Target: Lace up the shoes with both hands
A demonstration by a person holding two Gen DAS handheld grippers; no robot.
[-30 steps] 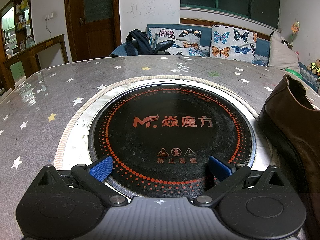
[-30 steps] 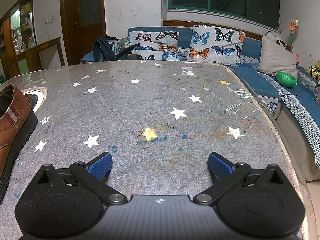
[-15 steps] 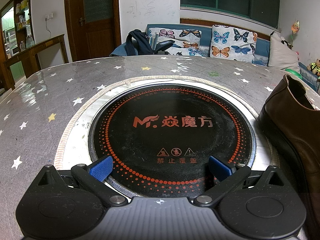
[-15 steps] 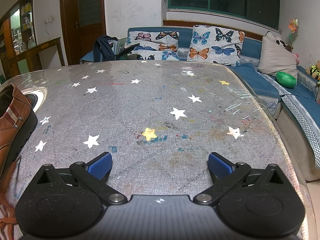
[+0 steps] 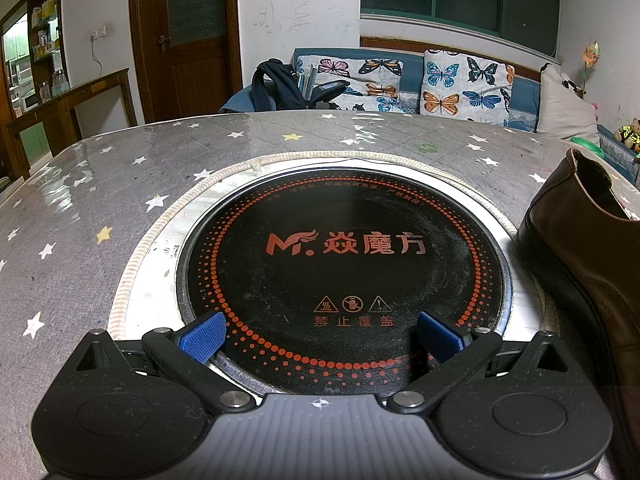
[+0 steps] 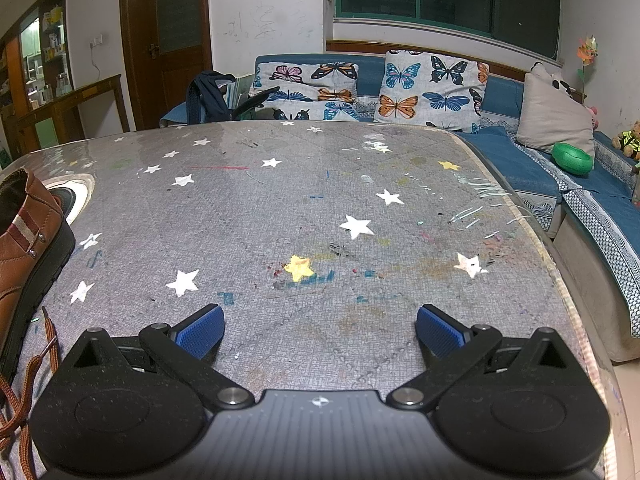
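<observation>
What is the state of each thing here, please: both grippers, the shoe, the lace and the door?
Left gripper: open, empty, over the hob.
Right gripper: open, empty, over the table.
Shoe: upright on the table, untouched.
Lace: loose, lying on the table.
Door: closed.

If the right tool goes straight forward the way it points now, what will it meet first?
Probably nothing soon: ahead of the open right tool lies only the bare grey star-patterned tablecloth. The brown leather shoe stays off to its left; depth is uncertain.
</observation>
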